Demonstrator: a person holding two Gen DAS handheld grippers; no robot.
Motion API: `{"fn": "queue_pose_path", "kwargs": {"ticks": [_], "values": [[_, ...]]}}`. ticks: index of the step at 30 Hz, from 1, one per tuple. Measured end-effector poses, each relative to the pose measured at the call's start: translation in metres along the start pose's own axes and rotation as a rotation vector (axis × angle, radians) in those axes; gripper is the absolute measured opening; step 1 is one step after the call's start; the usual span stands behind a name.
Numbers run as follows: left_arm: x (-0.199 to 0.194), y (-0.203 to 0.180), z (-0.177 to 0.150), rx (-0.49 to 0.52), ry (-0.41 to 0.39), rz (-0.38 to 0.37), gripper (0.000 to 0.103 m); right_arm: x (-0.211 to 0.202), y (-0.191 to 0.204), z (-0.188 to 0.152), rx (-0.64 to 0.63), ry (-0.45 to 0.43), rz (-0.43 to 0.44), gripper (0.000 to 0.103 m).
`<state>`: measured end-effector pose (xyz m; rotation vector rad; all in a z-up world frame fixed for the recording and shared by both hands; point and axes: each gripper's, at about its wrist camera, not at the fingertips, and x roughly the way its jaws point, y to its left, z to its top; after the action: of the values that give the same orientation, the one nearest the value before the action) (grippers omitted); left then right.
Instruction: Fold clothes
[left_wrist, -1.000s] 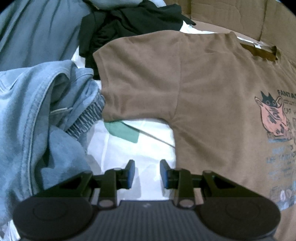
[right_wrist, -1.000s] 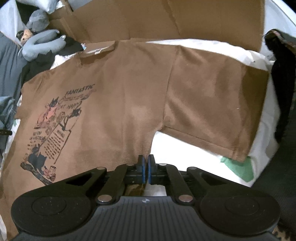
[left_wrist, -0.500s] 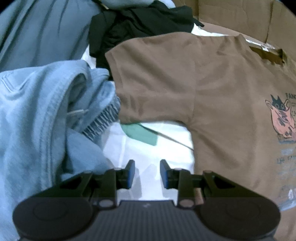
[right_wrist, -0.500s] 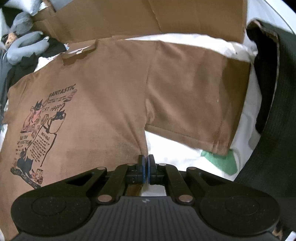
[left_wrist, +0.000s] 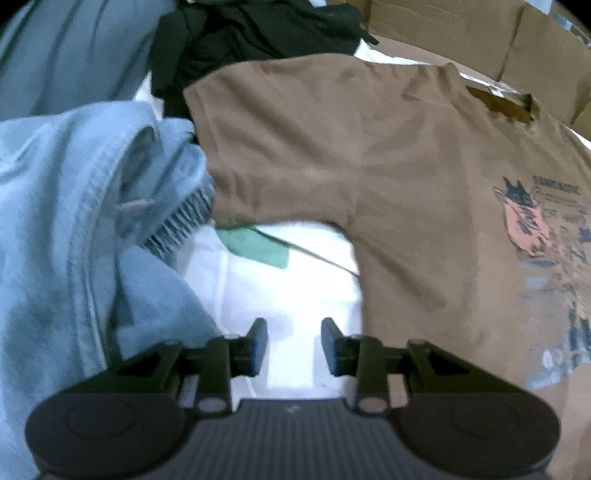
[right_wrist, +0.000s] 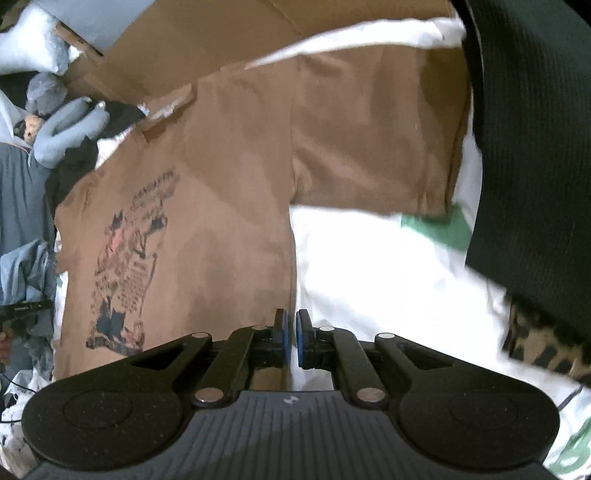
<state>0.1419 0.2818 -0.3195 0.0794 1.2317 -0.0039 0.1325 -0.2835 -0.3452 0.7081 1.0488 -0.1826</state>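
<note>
The brown t-shirt (left_wrist: 406, 192) lies spread flat, print side up, on a white sheet (left_wrist: 280, 295). In the left wrist view the left gripper (left_wrist: 294, 341) is over the bare sheet with its fingers wide apart and nothing between them. The side edge of the shirt is just to the right of the right finger, and the short sleeve stretches across ahead of the fingers, past a green patch (left_wrist: 258, 247) on the sheet. To the left of the fingers is a heap of light blue denim (left_wrist: 74, 221), which touches the end of the sleeve. Further ahead, beyond the sleeve, there is a black garment (left_wrist: 251, 37). Cardboard boxes (left_wrist: 461, 33) stand behind the collar of the shirt.

In the right wrist view the right gripper (right_wrist: 290, 334) has its fingers almost together, with only a thin gap between the blue pads (right_wrist: 303, 334). The side edge of the shirt (right_wrist: 236, 184) runs just at the fingertips, but I cannot tell if any cloth is caught between them. The print is ahead and to the left of the fingers, and the other sleeve reaches ahead to the right. A dark cloth (right_wrist: 535, 147) fills the far right side, next to the sleeve end. This picture is a little blurred.
</note>
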Motion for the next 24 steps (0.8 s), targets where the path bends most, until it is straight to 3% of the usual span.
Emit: {"fn": "queue_pose_path", "kwargs": {"ticks": [7,11,15,17,18,24], "values": [[0.012,-0.011,-0.019,-0.033,0.076,-0.140,0.035,0.017,0.002,-0.015,0.007,0.086,0.011,0.004],[0.029,-0.019,-0.031,-0.011,0.129,-0.115,0.036,0.017,0.003,-0.017,-0.013,0.108,-0.025,0.000],[0.036,-0.018,-0.043,-0.051,0.153,-0.147,0.034,0.014,0.003,-0.016,-0.035,0.119,-0.078,0.000],[0.036,-0.018,-0.048,-0.047,0.157,-0.156,0.020,0.013,0.004,-0.015,-0.045,0.125,-0.105,0.000],[0.036,-0.018,-0.050,-0.043,0.160,-0.160,0.007,0.012,0.004,-0.015,-0.048,0.126,-0.112,0.000],[0.028,-0.015,-0.054,-0.021,0.154,-0.131,0.003,0.001,-0.001,-0.009,-0.031,0.103,-0.111,0.000]]}}
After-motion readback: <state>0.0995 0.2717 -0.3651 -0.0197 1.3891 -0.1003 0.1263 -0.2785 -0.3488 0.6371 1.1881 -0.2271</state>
